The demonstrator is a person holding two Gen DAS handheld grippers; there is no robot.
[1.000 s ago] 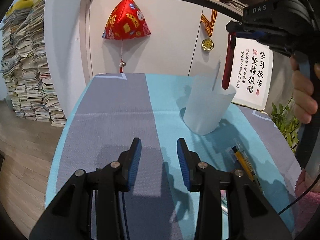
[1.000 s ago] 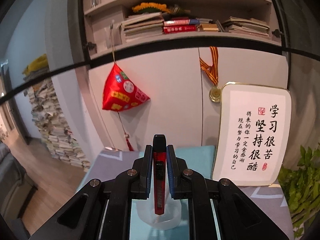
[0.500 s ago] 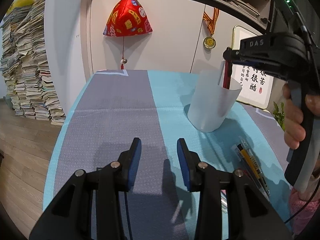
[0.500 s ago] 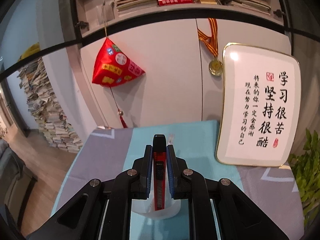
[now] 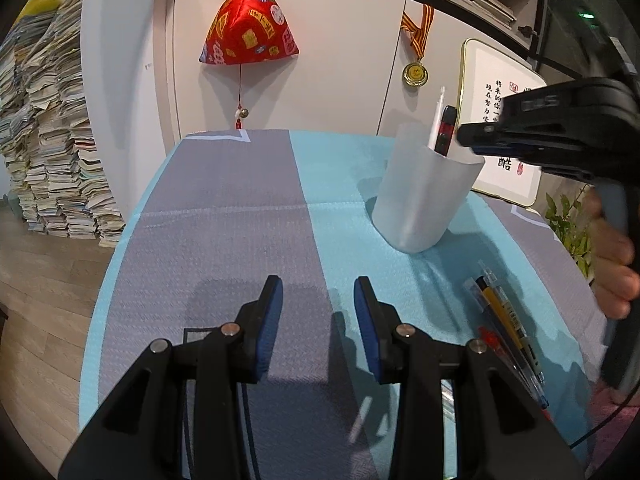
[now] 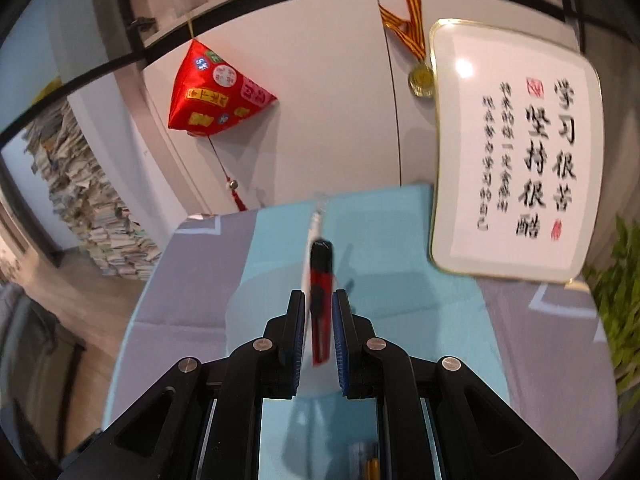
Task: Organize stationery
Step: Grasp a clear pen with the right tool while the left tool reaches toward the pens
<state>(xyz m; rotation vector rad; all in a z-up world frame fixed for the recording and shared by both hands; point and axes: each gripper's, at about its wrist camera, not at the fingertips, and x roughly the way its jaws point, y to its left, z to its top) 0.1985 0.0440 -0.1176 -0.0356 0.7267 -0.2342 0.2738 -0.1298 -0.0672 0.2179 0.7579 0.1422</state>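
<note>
Red cutter (image 6: 321, 280) sits in the cup (image 5: 426, 196); right tongs (image 6: 319, 340) parted, off it. Left tongs (image 5: 319, 324) open, empty. Next: grab pens (image 5: 506, 320) on the desk (image 5: 240, 208).

both grippers (image 5: 319, 308) (image 6: 319, 316) parted, holding nothing.

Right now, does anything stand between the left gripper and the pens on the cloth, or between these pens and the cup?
Nothing on the cloth does: it is bare from the left gripper to the pens, and from the pens to the cup. But the right gripper hangs at the cup's rim.
</note>
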